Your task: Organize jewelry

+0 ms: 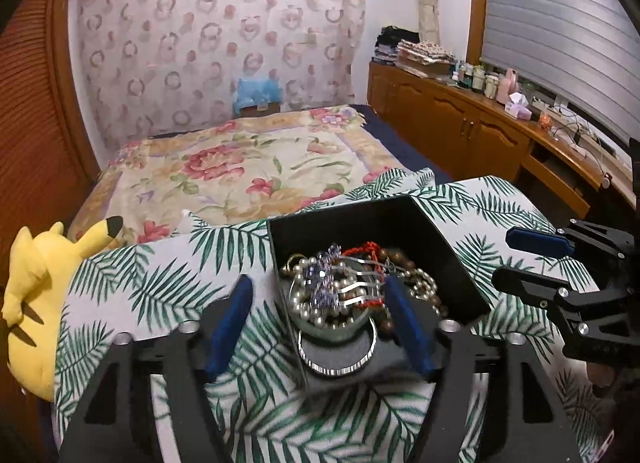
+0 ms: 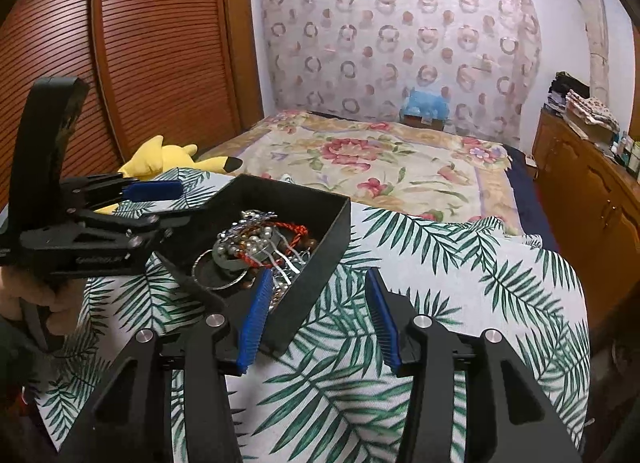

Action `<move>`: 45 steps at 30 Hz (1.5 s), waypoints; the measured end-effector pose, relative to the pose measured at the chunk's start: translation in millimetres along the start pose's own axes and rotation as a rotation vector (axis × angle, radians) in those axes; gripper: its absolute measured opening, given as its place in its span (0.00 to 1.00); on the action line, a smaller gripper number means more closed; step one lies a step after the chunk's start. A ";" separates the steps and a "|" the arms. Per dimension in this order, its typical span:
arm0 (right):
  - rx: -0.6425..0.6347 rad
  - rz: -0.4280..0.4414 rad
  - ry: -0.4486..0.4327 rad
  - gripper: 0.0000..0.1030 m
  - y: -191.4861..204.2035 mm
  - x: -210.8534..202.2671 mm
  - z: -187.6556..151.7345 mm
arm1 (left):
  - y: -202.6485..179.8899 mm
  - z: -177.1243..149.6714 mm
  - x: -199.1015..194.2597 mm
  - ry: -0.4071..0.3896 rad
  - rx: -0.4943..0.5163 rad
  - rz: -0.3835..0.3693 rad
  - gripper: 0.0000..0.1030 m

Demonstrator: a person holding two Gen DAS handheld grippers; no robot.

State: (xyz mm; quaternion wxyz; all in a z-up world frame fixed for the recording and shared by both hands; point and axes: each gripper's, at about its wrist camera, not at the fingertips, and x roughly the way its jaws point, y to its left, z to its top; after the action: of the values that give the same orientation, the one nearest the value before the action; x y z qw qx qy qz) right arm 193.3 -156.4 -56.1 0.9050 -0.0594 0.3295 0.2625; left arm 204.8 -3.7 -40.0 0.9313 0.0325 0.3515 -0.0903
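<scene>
the left gripper (image 1: 320, 315) straddled the near corner of the black jewelry box (image 1: 420, 223), fingers wide, holding nothing; the right gripper (image 2: 316, 319) waited beside it, equally wide.

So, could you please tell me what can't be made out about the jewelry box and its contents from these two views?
- Left wrist view: the near wall of the black square jewelry box is smeared by motion blur between the left gripper fingers.
- Both views: the tangled heap of pearl, wooden-bead and red-cord jewelry hides the pieces beneath and the box floor.
- Right wrist view: the right gripper finger covers the box's near corner.
</scene>
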 end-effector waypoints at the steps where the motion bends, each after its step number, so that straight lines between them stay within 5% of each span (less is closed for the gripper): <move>1: 0.003 0.000 -0.006 0.49 2.3 -3.4 -2.0 | -1.1 -2.8 -4.9 -0.002 0.004 0.007 0.69; 8: 0.036 -0.038 -0.042 0.66 15.4 -25.0 -11.6 | -2.3 -15.9 -36.7 -0.027 -0.005 0.032 0.92; 21: 0.113 -0.121 -0.156 0.97 22.9 -78.8 -12.0 | -2.5 -32.0 -95.7 -0.116 -0.049 0.089 0.92; 45: 0.118 -0.162 -0.213 0.97 46.4 -107.8 -29.3 | -4.9 -51.5 -124.3 -0.156 -0.093 0.123 0.92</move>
State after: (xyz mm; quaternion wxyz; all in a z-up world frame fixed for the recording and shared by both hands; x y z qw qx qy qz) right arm 83.3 -171.9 -8.2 0.9550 -0.0043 0.2405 0.1738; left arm 78.9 15.9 3.5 0.9601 0.0036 0.2789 -0.0188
